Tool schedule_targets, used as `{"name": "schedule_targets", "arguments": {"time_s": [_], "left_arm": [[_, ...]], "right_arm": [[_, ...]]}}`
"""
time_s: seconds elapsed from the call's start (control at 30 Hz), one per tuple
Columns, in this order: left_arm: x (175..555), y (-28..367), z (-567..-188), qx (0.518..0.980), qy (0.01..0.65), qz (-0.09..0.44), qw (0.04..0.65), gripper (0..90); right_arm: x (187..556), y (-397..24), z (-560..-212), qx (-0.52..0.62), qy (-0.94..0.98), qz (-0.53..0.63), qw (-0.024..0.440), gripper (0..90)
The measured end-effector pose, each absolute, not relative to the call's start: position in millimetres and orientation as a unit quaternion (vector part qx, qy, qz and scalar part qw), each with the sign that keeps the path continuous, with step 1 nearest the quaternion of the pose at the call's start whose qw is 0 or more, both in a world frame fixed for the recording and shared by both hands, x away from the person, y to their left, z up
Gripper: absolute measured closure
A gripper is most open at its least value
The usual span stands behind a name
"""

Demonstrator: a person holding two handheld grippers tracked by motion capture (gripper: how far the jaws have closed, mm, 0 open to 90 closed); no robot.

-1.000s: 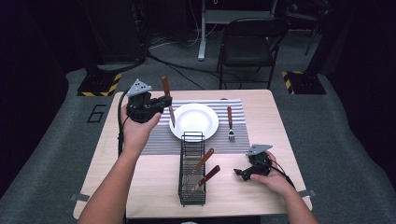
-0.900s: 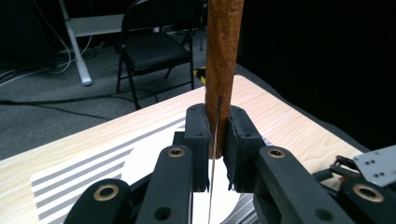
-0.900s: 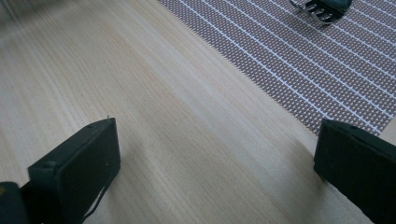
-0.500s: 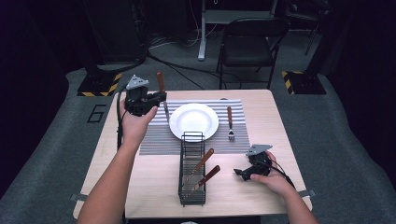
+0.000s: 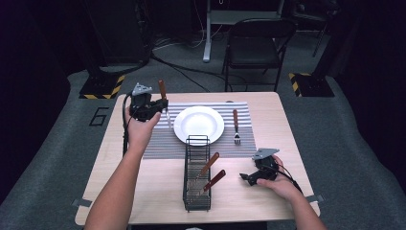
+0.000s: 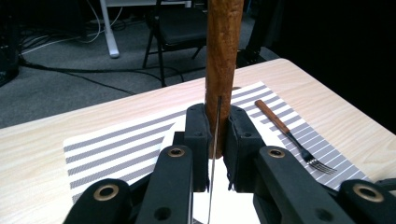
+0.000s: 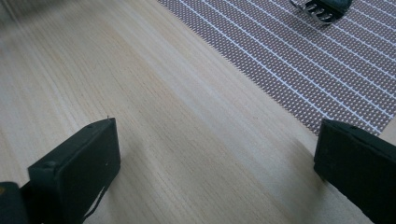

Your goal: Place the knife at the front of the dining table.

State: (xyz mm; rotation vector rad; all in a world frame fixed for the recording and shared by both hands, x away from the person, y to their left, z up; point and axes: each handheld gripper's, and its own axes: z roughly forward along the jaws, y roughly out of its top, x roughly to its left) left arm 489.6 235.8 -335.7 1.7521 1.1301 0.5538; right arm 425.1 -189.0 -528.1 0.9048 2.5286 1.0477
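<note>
Tabletop basket [image 5: 197, 178] (high view); left gripper [image 6: 216, 140] pinches knife [image 6: 223, 60].

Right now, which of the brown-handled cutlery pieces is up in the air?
The knife clamped in the left tool; the fork lies on the striped mat, two others sit in the basket.

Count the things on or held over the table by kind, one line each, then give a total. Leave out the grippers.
Knife held in the left gripper, handle up: 1
Fork on the placemat: 1
Wooden-handled utensils in the basket, heads hidden: 2
White plate: 1
Striped placemat: 1
Black wire basket: 1
Total: 7
</note>
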Motion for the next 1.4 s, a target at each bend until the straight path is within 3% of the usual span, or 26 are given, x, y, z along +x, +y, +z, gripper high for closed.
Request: {"name": "schedule_targets", "arguments": {"time_s": [1.4], "left_arm": [[502, 271, -422, 0.709, 0.546, 0.204, 0.398, 80.7]], "right_arm": [[425, -189, -528, 0.312, 0.870, 0.360, 0.129, 0.0]]}}
